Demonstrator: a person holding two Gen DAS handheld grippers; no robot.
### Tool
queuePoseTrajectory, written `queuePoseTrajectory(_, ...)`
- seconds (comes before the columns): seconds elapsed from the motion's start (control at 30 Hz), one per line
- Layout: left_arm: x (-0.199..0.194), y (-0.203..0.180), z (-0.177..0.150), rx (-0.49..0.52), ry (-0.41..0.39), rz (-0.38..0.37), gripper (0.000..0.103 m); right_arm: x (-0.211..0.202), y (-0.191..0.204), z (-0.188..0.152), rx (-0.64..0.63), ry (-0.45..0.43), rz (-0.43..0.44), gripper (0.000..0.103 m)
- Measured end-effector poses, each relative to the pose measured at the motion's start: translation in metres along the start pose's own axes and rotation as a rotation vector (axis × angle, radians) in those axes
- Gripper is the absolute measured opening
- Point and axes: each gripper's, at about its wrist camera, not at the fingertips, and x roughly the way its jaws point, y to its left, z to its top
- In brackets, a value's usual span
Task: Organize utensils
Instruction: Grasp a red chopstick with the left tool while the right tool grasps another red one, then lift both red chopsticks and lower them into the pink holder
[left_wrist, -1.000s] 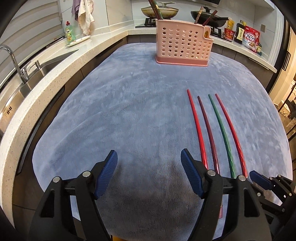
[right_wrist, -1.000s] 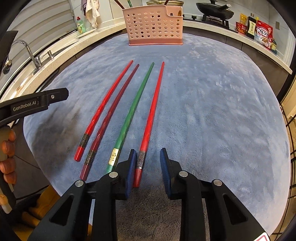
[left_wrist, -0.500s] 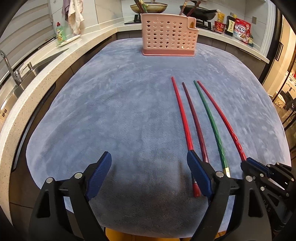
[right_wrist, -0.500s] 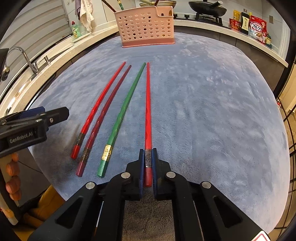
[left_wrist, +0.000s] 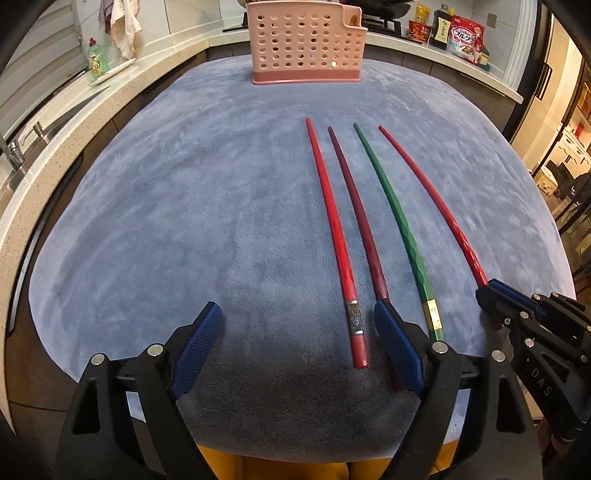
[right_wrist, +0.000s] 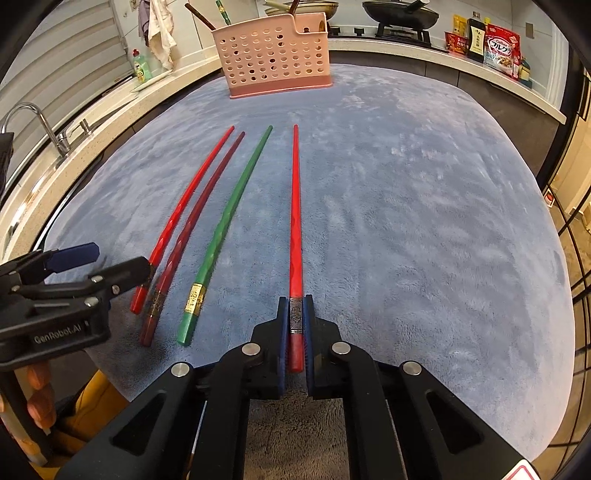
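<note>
The right tool is clamped on the butt of the bright red chopstick, which lies nearest the perforated pink plastic basket's right side. The left tool gapes empty. Next, probably: lift and carry it to the basket.

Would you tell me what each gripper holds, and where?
The right gripper clamps the rightmost red chopstick at its banded thick end; the left gripper holds nothing.
</note>
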Motion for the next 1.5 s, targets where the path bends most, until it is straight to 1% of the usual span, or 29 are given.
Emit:
queuePoseTrajectory(0.1, 0.007, -0.001, -0.003, 0.0, 0.033, -0.004, 0.08, 0.0, 0.001, 0.0, -0.002, 0.0, -0.002, 0.007)
queuePoseTrajectory(0.23, 0.008, 0.0, -0.003, -0.005, 0.031, -0.003, 0.08, 0.0, 0.0, 0.0, -0.001, 0.0, -0.002, 0.007)
queuePoseTrajectory(0.33, 0.007, 0.001, -0.003, -0.012, 0.026, -0.002, 0.075, 0.0, 0.0, 0.0, -0.001, 0.0, -0.002, 0.007)
queuePoseTrajectory(0.4, 0.007, 0.003, -0.004, -0.017, 0.023, -0.003, 0.069, 0.0, 0.001, 0.0, -0.001, 0.0, -0.002, 0.007)
queuePoseTrajectory(0.47, 0.006, 0.004, -0.003, -0.018, 0.021, -0.005, 0.06, 0.0, 0.001, -0.001, -0.001, 0.0, -0.003, 0.007)
queuePoseTrajectory(0.53, 0.005, 0.005, -0.003, -0.018, 0.019, -0.002, 0.052, 0.0, 0.001, 0.0, -0.001, 0.0, -0.002, 0.007)
queuePoseTrajectory(0.57, 0.005, 0.006, -0.003, -0.016, 0.016, -0.002, 0.045, 0.0, 0.001, -0.001, -0.001, 0.0, -0.003, 0.007)
queuePoseTrajectory(0.6, 0.004, 0.007, -0.002, -0.015, 0.014, -0.006, 0.041, 0.0, 0.001, 0.0, -0.002, 0.0, -0.003, 0.007)
queuePoseTrajectory(0.67, 0.003, 0.006, -0.002, -0.01, 0.013, -0.018, 0.025, 0.001, 0.0, 0.0, -0.001, 0.0, -0.002, 0.007)
queuePoseTrajectory(0.7, 0.003, 0.005, -0.001, -0.001, 0.012, -0.028, 0.021, 0.001, 0.001, 0.0, -0.001, 0.0, -0.002, 0.007)
queuePoseTrajectory(0.73, 0.003, 0.004, -0.001, 0.007, 0.012, -0.033, 0.014, 0.001, 0.0, 0.0, -0.001, 0.0, -0.002, 0.007)
queuePoseTrajectory(0.77, 0.002, 0.002, -0.002, 0.015, 0.012, -0.038, 0.011, 0.0, 0.0, 0.0, -0.001, 0.001, -0.002, 0.007)
queuePoseTrajectory(0.83, 0.002, 0.0, -0.002, 0.021, 0.013, -0.042, 0.008, 0.0, 0.0, 0.0, 0.0, 0.001, -0.001, 0.007)
queuePoseTrajectory(0.93, 0.002, 0.001, -0.001, 0.017, 0.016, -0.048, 0.008, 0.001, 0.0, 0.0, 0.002, 0.001, 0.0, 0.007)
queuePoseTrajectory(1.2, -0.005, 0.007, 0.005, -0.026, 0.028, -0.093, 0.007, -0.004, -0.001, 0.002, 0.017, -0.001, 0.016, 0.007)
queuePoseTrajectory(1.4, -0.022, 0.013, 0.017, -0.049, 0.0, -0.113, 0.007, -0.024, -0.004, 0.016, 0.034, -0.042, 0.038, 0.007)
queuePoseTrajectory(1.5, -0.032, 0.016, 0.025, -0.054, -0.019, -0.114, 0.007, -0.04, -0.007, 0.03, 0.042, -0.083, 0.05, 0.007)
